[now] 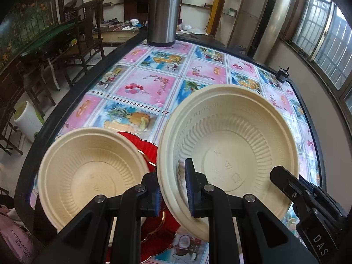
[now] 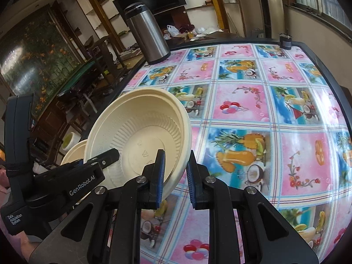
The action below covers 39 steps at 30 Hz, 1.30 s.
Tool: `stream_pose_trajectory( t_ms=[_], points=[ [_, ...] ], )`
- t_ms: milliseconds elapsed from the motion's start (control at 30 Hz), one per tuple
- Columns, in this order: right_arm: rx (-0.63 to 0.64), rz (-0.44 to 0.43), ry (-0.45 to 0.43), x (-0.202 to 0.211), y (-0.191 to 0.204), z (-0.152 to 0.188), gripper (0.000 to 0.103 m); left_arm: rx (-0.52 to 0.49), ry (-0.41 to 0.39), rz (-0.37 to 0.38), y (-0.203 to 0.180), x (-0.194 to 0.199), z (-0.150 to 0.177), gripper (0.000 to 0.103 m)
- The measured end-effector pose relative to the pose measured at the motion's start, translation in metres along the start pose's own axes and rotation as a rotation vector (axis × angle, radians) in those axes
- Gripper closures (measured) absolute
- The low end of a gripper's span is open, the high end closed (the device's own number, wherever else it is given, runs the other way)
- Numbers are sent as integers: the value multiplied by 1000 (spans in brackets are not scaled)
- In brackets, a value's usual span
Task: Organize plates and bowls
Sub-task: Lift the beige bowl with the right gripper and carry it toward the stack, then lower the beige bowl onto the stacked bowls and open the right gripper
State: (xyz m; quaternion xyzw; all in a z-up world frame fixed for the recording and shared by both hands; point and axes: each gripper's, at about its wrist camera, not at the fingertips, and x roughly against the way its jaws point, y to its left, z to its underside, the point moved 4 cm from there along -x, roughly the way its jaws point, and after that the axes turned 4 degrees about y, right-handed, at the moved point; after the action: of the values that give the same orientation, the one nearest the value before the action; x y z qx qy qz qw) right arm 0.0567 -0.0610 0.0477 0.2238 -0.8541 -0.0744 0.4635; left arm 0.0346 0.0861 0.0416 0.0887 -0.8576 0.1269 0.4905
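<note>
Bowls number two, the big bowl [image 1: 228, 145] pinched by my left gripper [image 1: 172, 189] and straddled by my part-open right gripper [image 2: 176, 173], while only the left view shows the red plate [image 1: 143, 147] under the small bowl [image 1: 88, 171].

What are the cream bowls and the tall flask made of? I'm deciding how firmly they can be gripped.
The big cream bowl and the smaller cream bowl look like thin moulded plastic or pulp fibre: matte, ribbed walls, embossed marks on the base. I cannot tell which. The flask looks like brushed stainless steel, with a soft sheen and a dark lid.
</note>
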Motion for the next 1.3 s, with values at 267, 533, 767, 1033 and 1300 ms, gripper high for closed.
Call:
stream_pose_trajectory(
  t_ms=[267, 533, 767, 1033, 1300],
  points=[
    [80, -59, 15, -9, 55, 3, 83, 70, -32, -34, 54, 22, 1, 86],
    [163, -112, 52, -32, 105, 10, 83, 151, -27, -87, 102, 24, 13, 86],
    [227, -125, 79, -52, 132, 11, 81, 185, -38, -112, 122, 26, 20, 84],
    [261, -150, 97, -58, 146, 15, 81, 193, -8, -121, 137, 17, 26, 83],
    [253, -137, 136, -74, 145, 19, 81, 182, -1, -135, 139, 12, 26, 83]
  ],
)
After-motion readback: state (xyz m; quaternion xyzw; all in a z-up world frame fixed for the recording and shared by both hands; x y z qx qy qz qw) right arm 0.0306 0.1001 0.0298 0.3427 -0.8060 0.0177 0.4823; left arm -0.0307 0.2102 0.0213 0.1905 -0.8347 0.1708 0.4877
